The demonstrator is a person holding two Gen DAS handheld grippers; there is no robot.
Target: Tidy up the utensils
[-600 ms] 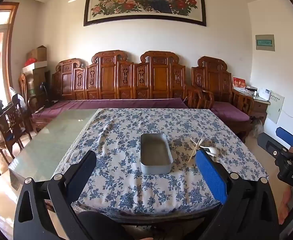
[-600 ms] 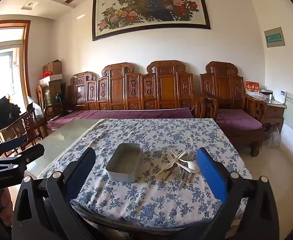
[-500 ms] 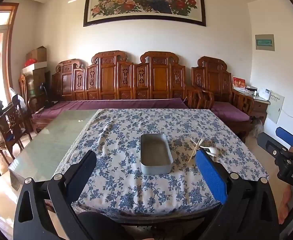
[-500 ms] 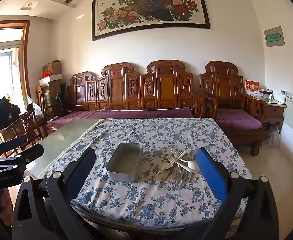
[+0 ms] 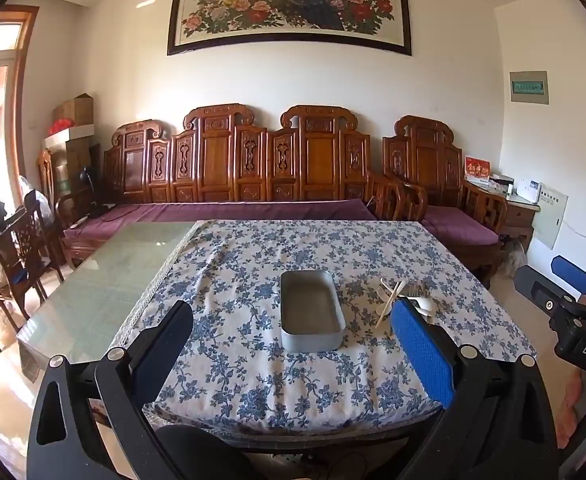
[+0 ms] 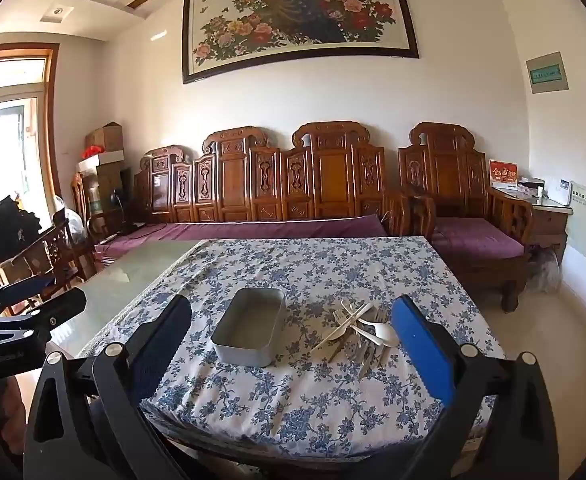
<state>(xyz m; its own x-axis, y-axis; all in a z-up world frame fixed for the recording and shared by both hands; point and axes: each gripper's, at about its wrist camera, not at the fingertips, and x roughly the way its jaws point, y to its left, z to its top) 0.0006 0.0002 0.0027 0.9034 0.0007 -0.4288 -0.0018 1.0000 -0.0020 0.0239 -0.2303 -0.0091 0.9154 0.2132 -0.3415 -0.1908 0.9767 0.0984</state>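
Two grippers, left gripper (image 5: pixel 293 340) and right gripper (image 6: pixel 291 338), jaws spread wide, nothing held; utensils (image 6: pixel 359 328) ahead of right jaws (tangled pile), tin (image 6: pixel 249 330) beside: pinch one handle only.

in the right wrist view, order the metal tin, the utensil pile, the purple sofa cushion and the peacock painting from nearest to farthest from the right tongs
1. Metal tin and utensil pile, side by side on the tablecloth, tin left, pile right: too close to call.
2. Purple sofa cushion, beyond the table's far edge.
3. Peacock painting, high on the back wall.
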